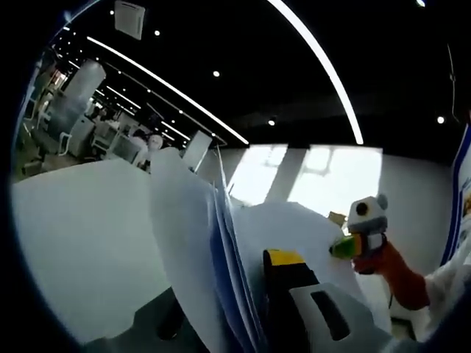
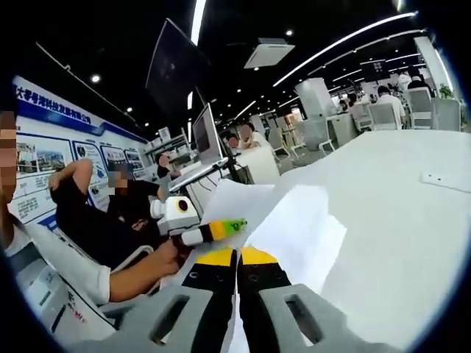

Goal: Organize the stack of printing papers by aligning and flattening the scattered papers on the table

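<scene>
Several white printing papers [image 1: 199, 243] stand on edge between my left gripper's jaws, fanned a little at the top. My left gripper [image 1: 228, 290] is shut on this stack, its yellow-tipped jaw on the right and its dark jaw on the left. My right gripper [image 1: 359, 234] reaches the papers' far right edge. In the right gripper view, my right gripper [image 2: 237, 257] is shut on the thin edge of the papers [image 2: 298, 224], which lean up and right over the white table [image 2: 397, 213]. The left gripper [image 2: 193, 220], held by a hand, sits just left of the papers.
The white table [image 1: 73, 235] spreads wide to the left. A small flat white item [image 2: 445, 180] lies far right on it. A monitor on a stand [image 2: 206, 140] and seated people [image 2: 96, 213] are behind the table, with chairs and desks further back.
</scene>
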A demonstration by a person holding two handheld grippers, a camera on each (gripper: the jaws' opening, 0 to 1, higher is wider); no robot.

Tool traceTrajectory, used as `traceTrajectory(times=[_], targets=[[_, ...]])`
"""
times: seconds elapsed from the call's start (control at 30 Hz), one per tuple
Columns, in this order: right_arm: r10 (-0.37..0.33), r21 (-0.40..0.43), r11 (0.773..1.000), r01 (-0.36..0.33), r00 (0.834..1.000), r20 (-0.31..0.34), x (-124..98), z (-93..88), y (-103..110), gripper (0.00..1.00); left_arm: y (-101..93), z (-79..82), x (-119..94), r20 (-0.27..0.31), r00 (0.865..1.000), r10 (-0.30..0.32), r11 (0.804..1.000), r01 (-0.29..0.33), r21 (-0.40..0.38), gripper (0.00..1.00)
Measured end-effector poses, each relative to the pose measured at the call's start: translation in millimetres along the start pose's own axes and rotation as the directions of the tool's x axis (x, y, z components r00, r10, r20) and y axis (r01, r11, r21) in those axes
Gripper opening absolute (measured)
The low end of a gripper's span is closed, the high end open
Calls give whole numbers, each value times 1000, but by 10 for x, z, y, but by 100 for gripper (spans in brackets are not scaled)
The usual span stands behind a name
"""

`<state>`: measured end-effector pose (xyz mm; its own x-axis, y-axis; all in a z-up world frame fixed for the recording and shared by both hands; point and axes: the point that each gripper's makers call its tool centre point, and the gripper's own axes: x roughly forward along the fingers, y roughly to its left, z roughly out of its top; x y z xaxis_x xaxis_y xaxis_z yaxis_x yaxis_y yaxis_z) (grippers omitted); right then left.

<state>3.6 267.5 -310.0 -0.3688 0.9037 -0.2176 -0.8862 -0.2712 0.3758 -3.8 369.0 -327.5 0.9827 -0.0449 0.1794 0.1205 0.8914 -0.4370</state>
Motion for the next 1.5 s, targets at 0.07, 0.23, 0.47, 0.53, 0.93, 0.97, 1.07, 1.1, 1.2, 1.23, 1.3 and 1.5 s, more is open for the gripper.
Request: traceTrajectory(times=[0.07,0.23,0.47,0.53,0.93,0.97,1.07,1.1,1.2,1.23,1.3,1.5], targets=[[1,-2,1000,-1,1000,0,1,0,-18,0,-4,-4,4,1,1000,2,1000,-2,3,16],[0,-1,1000,0,1000,-6,1,-2,-51,0,-11,1,9,5,1000,0,1000,0,0,16],[0,1,1000,0,1000,-2,12,16,-60,0,-15,8,13,8,1000,-4,1000,4,0,16],[1,4,1000,-1,1000,0,21,24,-53,0,-15,10,12,9,1000,-3,1000,3,0,16],[7,3,1000,-7,1000,-1,54,-1,-12,0,6,22,20,11,1000,-2,1000,2,5,15],[7,3,1000,-7,1000,-1,58,-3,-15,0,5,24,20,12,1000,-3,1000,3,4,15],[8,4,1000,-8,1000,-1,67,-5,-24,0,9,25,18,13,1000,0,1000,0,10,14],[7,4,1000,-7,1000,-1,69,-4,-32,0,10,25,18,13,1000,0,1000,0,10,14],[6,1,1000,-6,1000,0,69,-2,-37,0,13,22,18,12,1000,2,1000,-2,17,13],[5,2,1000,-5,1000,2,66,-1,-40,0,8,22,18,13,1000,1,1000,-1,20,13],[1,1,1000,-1,1000,4,61,0,-54,0,3,21,16,12,1000,0,1000,0,26,12],[20,-56,998,-17,999,46,44,35,-29,0,-35,35,2,23,1000,-8,999,6,52,8]])
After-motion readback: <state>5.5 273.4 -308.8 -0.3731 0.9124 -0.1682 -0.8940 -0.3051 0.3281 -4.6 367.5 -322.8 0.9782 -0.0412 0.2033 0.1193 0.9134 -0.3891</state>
